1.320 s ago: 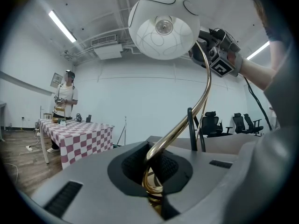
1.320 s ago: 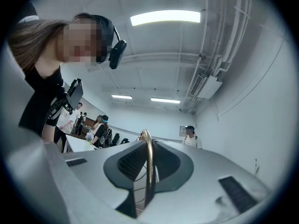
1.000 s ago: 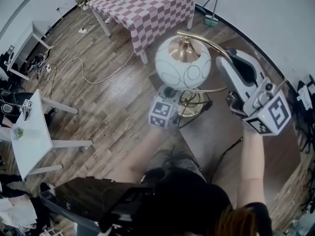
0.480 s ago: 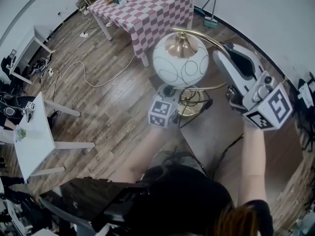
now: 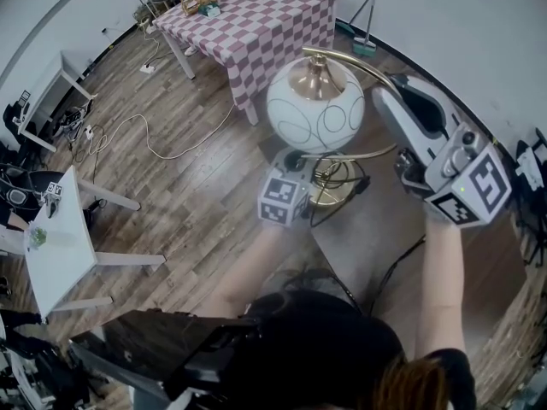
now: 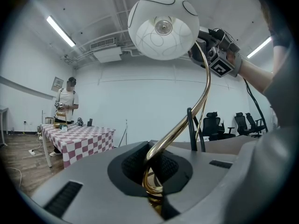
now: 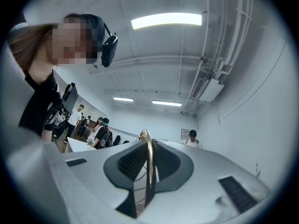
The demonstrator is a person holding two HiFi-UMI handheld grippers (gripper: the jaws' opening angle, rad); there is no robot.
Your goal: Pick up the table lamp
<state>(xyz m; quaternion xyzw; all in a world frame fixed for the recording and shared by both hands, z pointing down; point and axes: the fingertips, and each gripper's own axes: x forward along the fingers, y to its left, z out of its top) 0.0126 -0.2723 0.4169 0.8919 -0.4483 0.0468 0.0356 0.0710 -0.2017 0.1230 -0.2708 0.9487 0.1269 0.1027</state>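
Note:
The table lamp has a white globe shade [image 5: 316, 115] with thin dark swirls, a curved brass stem [image 5: 362, 68] and a round brass base [image 5: 332, 186]. It hangs above the floor between both grippers. My left gripper [image 5: 298, 167], half hidden under the shade, is shut on the lower stem [image 6: 154, 153] just above the base. My right gripper [image 5: 395, 101] is shut on the upper arch of the stem [image 7: 149, 158]. In the left gripper view the shade [image 6: 163, 26] is overhead, with the right gripper [image 6: 211, 50] beside it.
A table with a pink checkered cloth [image 5: 256, 15] stands at the back, with a broom [image 5: 367, 31] by the wall. A white table [image 5: 55, 246] is at the left and cables [image 5: 145, 131] lie on the wood floor. A grey mat [image 5: 385, 229] lies under the lamp. People stand across the room.

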